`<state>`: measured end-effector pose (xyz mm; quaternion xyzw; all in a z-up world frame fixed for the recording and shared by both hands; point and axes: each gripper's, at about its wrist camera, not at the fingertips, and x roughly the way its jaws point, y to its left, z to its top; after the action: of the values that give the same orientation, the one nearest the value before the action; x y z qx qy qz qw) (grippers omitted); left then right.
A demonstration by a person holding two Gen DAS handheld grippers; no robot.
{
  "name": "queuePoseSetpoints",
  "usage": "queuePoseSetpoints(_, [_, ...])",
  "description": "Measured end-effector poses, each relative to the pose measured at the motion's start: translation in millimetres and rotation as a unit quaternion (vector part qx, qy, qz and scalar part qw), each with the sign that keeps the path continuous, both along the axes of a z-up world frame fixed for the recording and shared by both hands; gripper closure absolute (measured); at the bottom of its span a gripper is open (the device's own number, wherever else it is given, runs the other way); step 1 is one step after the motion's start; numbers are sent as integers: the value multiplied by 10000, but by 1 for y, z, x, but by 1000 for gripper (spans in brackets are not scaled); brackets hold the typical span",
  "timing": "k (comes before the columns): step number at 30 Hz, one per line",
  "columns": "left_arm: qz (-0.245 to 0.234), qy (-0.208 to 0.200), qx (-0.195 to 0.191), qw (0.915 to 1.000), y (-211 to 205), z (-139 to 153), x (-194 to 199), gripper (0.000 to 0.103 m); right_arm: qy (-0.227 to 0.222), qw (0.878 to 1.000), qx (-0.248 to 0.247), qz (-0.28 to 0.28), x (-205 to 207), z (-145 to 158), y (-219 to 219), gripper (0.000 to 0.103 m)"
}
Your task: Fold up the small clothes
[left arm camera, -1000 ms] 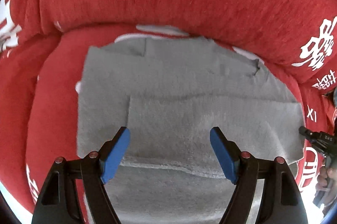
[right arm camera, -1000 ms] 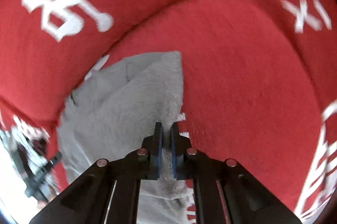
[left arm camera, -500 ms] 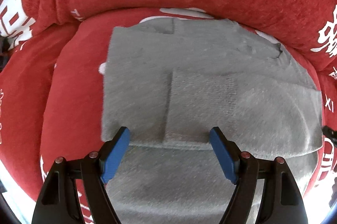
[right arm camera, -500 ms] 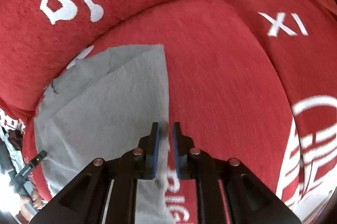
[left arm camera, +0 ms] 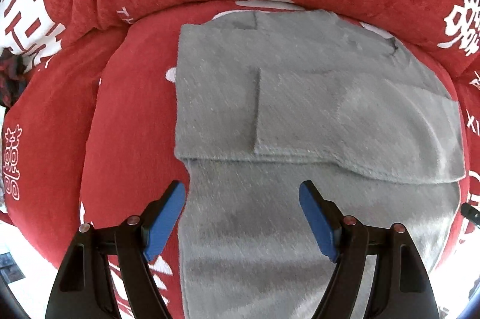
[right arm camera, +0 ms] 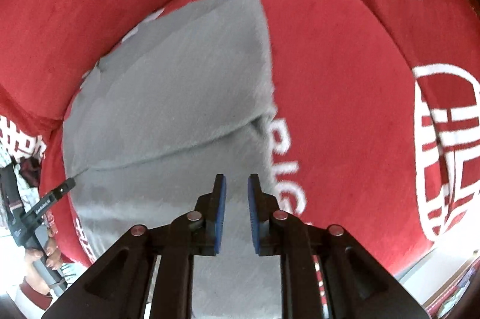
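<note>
The grey garment (left arm camera: 300, 121) lay folded on the red sofa seat (right arm camera: 345, 79), against the backrest. Left gripper (left arm camera: 241, 217) fingers stood wide apart, empty. Right gripper (right arm camera: 235, 214) fingers were opening, nothing between them.

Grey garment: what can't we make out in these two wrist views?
- Grey garment, near end: cut off by the bottom edge and the gripper bodies in both views.
- Garment type: folded layers hide its shape.
- Left gripper: only a tip and the hand show in the right wrist view; the left edge cuts the rest.

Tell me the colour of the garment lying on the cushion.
Plain grey garment, clearest in the left wrist view.
</note>
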<state>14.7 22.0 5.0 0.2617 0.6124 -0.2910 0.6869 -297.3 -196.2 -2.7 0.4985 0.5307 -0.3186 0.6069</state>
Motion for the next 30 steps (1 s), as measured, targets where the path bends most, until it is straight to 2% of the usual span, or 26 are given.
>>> queuePoseSetpoints(2, [-46,41,0,10000,-1,2,-5,24,-54,10000,63,24,4,2,9,74])
queuePoseSetpoints(3, [-71,44,7,10000,-2,3,-7,24,-62,9999,76,29,6,2,11,73])
queuePoseSetpoints(9, [-305,48,97,9995,-5,6,-23,24,-137,9996,240,59,20,-2,26,73])
queuePoseSetpoints(12, [-376,79,171,9991,-6,6,-31,24,57,9996,157,246,25,-3,33,73])
queuePoseSetpoints(15, [-450,126,255,9986,-8,4,-41,24,53,9991,202,366,26,-5,38,73])
queuePoseSetpoints(25, [-522,257,380,9976,-22,3,-67,24,-76,9976,417,555,19,-6,32,72])
queuePoseSetpoints(28, [-403,244,377,9982,-28,6,-75,0,-143,9968,432,653,19,-5,26,66])
queuePoseSetpoints(30, [-399,239,347,9983,-31,8,-80,0,-188,9964,448,696,19,-4,23,65])
